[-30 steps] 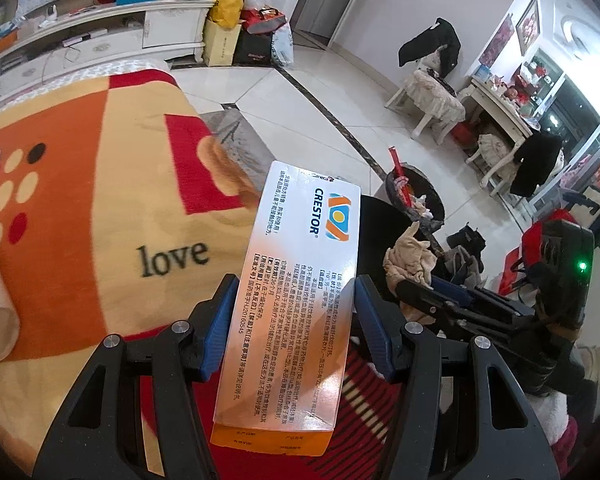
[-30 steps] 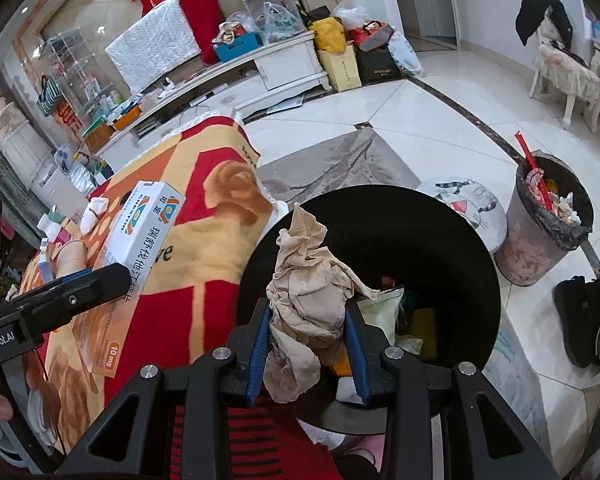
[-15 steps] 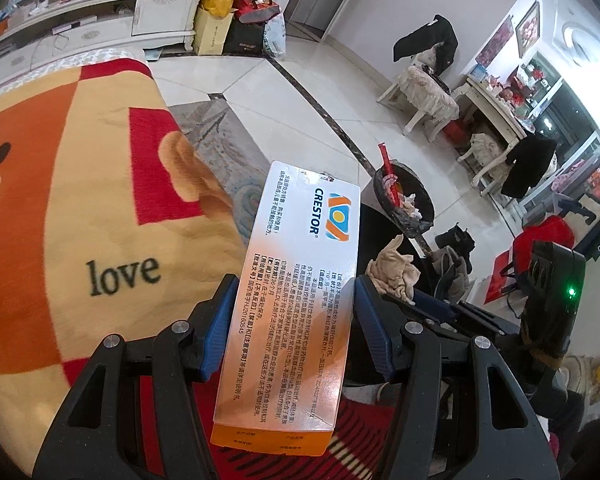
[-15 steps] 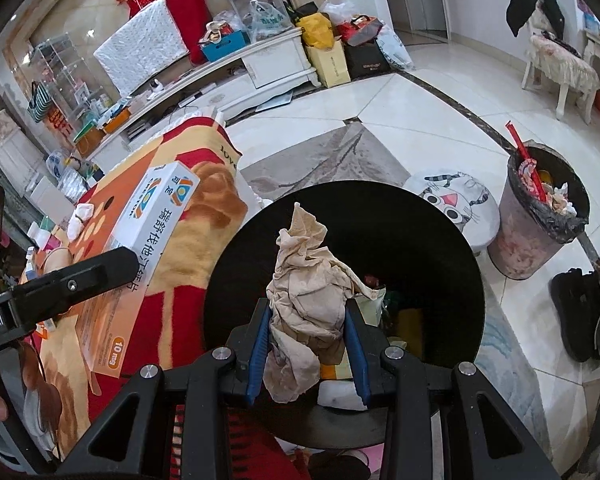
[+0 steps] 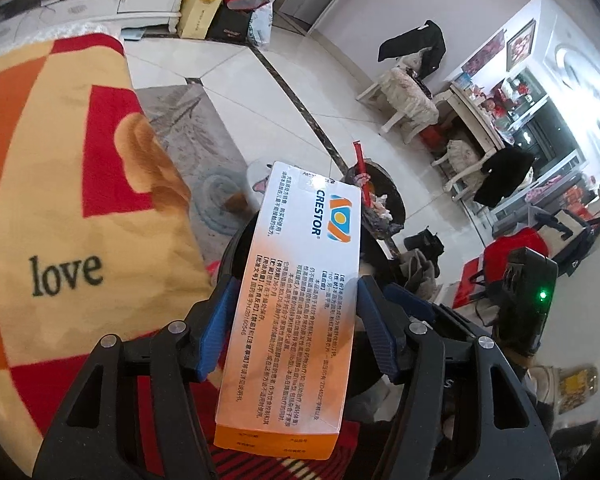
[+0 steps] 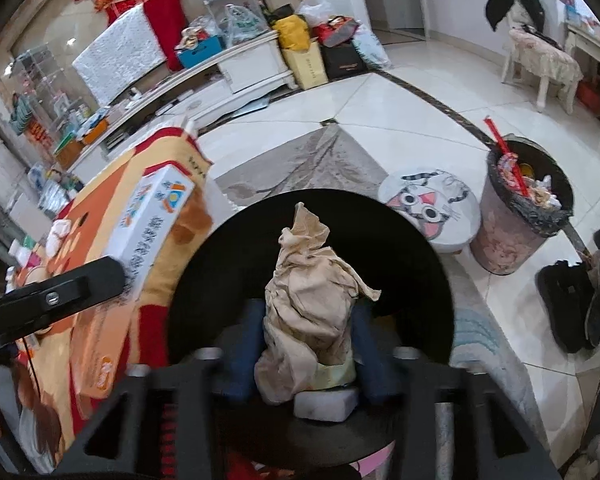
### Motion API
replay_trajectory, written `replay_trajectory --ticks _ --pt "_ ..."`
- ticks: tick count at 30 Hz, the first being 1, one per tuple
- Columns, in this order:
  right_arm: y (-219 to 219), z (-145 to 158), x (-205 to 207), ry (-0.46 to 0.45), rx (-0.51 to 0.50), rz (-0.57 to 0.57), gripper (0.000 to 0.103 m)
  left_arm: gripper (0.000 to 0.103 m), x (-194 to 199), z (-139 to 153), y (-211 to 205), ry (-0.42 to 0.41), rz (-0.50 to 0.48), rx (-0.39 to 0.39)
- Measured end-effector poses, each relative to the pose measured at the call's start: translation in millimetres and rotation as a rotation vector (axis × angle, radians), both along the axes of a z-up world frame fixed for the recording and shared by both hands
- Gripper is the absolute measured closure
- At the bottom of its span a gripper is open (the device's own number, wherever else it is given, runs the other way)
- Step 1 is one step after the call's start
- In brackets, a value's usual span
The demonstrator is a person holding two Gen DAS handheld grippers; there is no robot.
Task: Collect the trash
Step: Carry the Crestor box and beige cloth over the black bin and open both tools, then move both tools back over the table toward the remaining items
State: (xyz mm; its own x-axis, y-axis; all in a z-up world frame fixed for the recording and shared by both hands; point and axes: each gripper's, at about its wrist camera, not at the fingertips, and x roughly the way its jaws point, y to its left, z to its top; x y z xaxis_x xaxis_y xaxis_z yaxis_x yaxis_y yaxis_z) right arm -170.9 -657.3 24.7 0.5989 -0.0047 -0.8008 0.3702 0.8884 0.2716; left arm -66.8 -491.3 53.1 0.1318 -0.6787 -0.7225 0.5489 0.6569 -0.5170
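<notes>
Left hand-held gripper (image 5: 294, 330): blue pads clamped on the CRESTOR box (image 5: 300, 296), held above the black bin (image 6: 312, 264).
Right hand-held gripper (image 6: 308, 354): closed around crumpled brown paper (image 6: 310, 300) over the bin's mouth.
Surface: orange-red "love" blanket (image 5: 56, 184) beside the bin.
Room: white tiled floor (image 6: 400, 104), grey rug (image 6: 300, 164), full wastebasket (image 6: 524, 204), cat-face stool (image 6: 432, 208).

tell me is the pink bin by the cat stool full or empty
Full: the pink bin has wrappers and a red stick heaped above its rim.
</notes>
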Motion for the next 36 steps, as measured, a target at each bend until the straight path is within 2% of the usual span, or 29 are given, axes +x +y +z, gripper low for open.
replay_trajectory --ticks 1,8,16,22,36 --pt "-2.3 -0.7 -1.5 -0.003 0.012 -0.009 0.032 0.040 0.9 -0.3 0.6 0.002 0.002 0.001" --pt "-4.2 -3.2 -6.2 0.005 0.037 -0.025 0.032 0.036 2.8 5.4 13.5 -0.016 0.040 0.003" --pt "9.1 0.0 -5.9 0.005 0.028 0.001 0.032 0.036 -3.4 8.5 33.1 -0.115 0.086 0.091" --pt "31.3 3.7 -1.6 0.006 0.021 0.046 0.032 0.036 -8.7 7.5 52.3 -0.151 0.115 0.128" --pt "89.4 20.3 12.0 -0.021 0.018 0.148 0.031 0.036 -16.3 23.1 120.6 -0.190 0.216 0.150"
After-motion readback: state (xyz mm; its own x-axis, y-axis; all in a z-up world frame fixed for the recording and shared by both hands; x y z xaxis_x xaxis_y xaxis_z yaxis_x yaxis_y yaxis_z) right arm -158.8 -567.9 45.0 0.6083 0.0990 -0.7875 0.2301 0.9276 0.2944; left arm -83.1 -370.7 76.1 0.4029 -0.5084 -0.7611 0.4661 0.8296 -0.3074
